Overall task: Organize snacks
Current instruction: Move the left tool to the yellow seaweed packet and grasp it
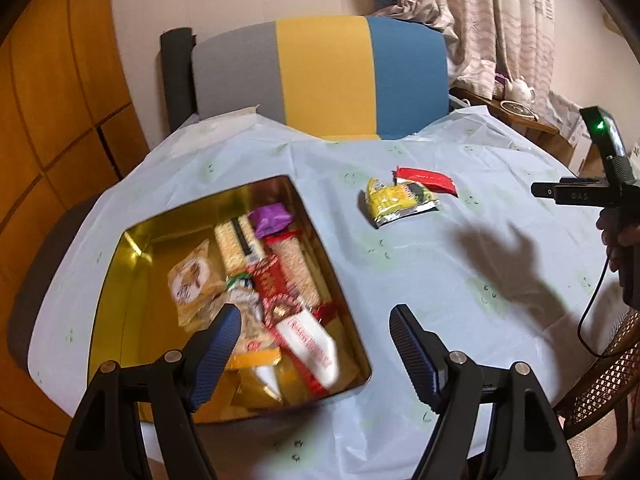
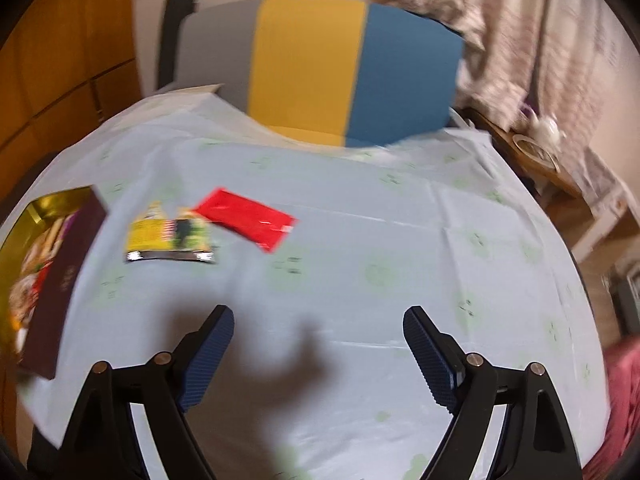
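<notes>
A gold-lined tin box (image 1: 132, 288) on the table holds several snack packets, among them a purple one (image 1: 272, 218) and a red-and-white one (image 1: 308, 344). My left gripper (image 1: 316, 316) is open and empty above the box's near right part. A yellow snack packet (image 1: 398, 200) and a red packet (image 1: 426, 179) lie on the cloth beyond the box. In the right wrist view the yellow packet (image 2: 172, 236) and red packet (image 2: 246, 218) lie ahead to the left, the box (image 2: 68, 280) at far left. My right gripper (image 2: 318, 320) is open and empty above bare cloth.
A round table under a pale blue cloth (image 1: 440, 280). A grey, yellow and blue chair back (image 1: 320, 76) stands at the far edge. A wooden side table with a teapot (image 1: 522, 88) is at the right. The right gripper's body (image 1: 600, 184) shows at the right edge.
</notes>
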A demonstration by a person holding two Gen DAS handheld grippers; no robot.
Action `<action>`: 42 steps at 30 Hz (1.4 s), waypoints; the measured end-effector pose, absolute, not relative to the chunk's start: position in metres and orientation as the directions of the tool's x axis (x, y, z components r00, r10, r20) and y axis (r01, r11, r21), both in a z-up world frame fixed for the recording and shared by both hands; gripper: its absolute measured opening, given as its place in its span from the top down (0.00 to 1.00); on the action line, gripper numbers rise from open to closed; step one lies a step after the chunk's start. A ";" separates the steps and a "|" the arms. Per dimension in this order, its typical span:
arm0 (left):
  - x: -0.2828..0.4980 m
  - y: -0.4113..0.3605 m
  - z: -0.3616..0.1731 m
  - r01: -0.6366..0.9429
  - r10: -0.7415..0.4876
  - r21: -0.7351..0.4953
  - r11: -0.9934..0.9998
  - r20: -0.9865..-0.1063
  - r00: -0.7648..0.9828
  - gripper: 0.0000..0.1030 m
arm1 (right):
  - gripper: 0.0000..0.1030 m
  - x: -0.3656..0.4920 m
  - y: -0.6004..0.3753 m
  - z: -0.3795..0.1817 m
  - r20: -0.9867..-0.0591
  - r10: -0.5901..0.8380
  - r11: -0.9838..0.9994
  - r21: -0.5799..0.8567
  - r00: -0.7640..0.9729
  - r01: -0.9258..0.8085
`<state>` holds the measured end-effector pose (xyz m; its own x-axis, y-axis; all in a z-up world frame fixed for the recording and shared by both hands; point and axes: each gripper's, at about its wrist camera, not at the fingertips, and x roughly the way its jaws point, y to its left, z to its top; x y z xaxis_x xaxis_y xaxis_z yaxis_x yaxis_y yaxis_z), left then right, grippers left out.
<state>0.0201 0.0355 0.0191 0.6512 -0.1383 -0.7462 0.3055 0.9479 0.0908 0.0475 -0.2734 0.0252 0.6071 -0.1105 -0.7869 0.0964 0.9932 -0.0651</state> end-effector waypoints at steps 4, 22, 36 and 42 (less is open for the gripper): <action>0.035 0.009 0.022 0.412 -0.167 0.140 0.900 -0.764 0.624 0.24 | 0.15 0.049 -0.313 0.002 -0.824 -0.043 0.973 0.093 0.565 0.210; 0.170 -0.126 -0.037 0.738 -0.161 0.229 0.635 -0.895 0.417 0.20 | 0.14 0.047 -0.333 0.012 -0.797 0.089 0.927 0.286 0.598 0.243; 0.214 -0.161 -0.084 0.819 -0.079 0.319 0.477 -0.912 0.402 0.17 | 0.12 0.044 -0.336 0.018 -0.781 0.092 0.921 0.301 0.617 0.245; 0.210 -0.152 -0.081 0.761 -0.089 0.285 0.583 -0.909 0.408 0.56 | 0.12 0.044 -0.335 0.017 -0.783 0.080 0.926 0.287 0.617 0.244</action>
